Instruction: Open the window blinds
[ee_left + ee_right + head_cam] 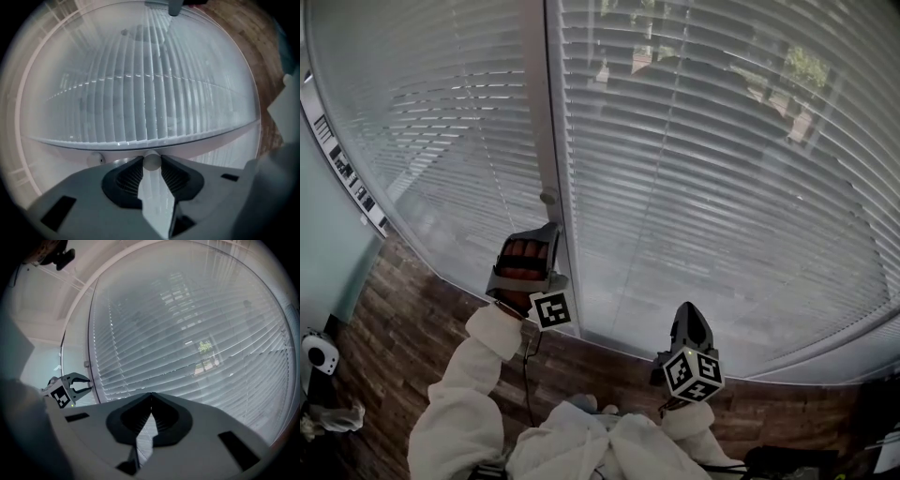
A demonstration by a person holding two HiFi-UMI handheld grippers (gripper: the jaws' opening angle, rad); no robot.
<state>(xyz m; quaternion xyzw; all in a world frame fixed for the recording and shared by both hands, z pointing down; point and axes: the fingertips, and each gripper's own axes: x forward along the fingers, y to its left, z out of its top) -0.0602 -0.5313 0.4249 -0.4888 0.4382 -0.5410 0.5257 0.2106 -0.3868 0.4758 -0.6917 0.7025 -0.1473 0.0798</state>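
Left gripper (pixel 548 231) clamps the blind knob (pixel 151 161); right gripper (pixel 150 397) closed, empty; slats (pixel 722 141) only partly tilted open.

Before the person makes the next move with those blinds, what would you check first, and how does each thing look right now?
1. Left gripper jaws closed on the white knob: ok.
2. Knob sits centred at the jaw tips, not off to one side: ok.
3. Right gripper jaws together and holding nothing: ok.
4. Right blind slats fully open: not ok; only glimpses of trees show between them.
5. Left blind slats open: cannot tell; it looks hazy and mostly white.
6. Which blind this knob tilts: cannot tell.
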